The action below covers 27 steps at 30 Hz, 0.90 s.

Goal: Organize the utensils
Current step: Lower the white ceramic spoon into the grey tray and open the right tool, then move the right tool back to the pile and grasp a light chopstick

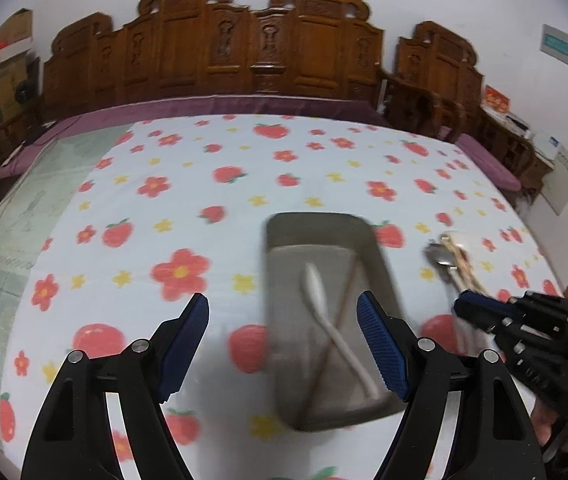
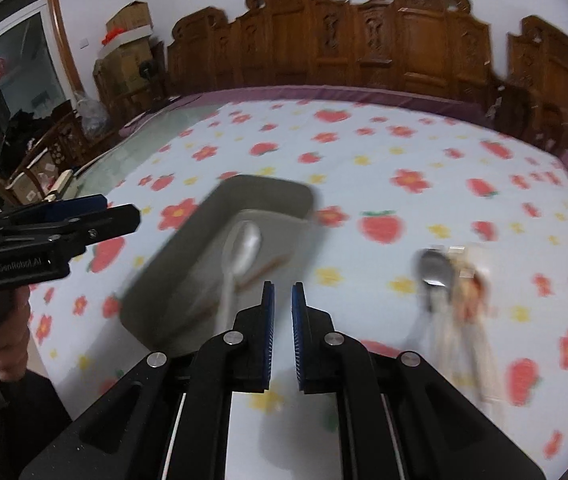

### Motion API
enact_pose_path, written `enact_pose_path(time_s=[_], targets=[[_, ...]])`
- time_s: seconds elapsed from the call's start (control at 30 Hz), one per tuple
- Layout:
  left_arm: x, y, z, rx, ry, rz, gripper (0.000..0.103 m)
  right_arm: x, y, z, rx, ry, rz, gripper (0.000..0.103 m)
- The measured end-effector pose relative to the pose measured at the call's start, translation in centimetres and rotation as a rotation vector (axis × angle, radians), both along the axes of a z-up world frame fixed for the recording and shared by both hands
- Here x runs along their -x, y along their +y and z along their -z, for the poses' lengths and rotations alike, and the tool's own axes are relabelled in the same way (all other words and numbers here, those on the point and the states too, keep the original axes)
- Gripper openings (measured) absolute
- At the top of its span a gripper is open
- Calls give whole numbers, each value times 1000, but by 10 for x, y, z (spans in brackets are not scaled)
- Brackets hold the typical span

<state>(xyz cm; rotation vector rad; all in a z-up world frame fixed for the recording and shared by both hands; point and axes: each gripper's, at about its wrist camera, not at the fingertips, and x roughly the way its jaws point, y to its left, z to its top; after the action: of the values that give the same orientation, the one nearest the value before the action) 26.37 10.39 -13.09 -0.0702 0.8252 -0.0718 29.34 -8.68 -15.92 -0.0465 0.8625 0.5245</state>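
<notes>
Reaching for the loose utensils [image 2: 450, 280] right of the grey tray [image 2: 188, 248] | my right gripper [image 2: 283, 292] nearly closed, empty; left gripper [image 1: 283, 316] wide open, empty | widen right jaws, take one handle squarely.

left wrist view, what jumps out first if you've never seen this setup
The strawberry-and-flower tablecloth fills the view, with a carved wooden bench behind it. Centre right sits a grey tray holding a white spoon crossed over a brown stick. The left gripper is wide open in the foreground.
</notes>
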Motion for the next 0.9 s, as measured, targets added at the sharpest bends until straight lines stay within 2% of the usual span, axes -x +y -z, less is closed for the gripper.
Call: enact_pose_path(time_s=[0.13,0.3,0.37,0.43,0.63,0.9], targets=[[4,-34,-3,23,-23,50,73,9,-53,-10,22,-32,59,11],[10,-74,-2,7,-51,109,73,11,-110,-8,57,-50,126,11],[13,-89,-1,5,-58,130,73,10,-125,-2,60,-49,143,16],[17,-102,2,6,-65,148,73,8,-137,7,60,-41,157,19],[25,-135,13,-23,-67,202,73,-1,-163,41,64,1,174,19],[28,-157,29,-49,-47,225,73,-10,-167,74,57,82,123,19]])
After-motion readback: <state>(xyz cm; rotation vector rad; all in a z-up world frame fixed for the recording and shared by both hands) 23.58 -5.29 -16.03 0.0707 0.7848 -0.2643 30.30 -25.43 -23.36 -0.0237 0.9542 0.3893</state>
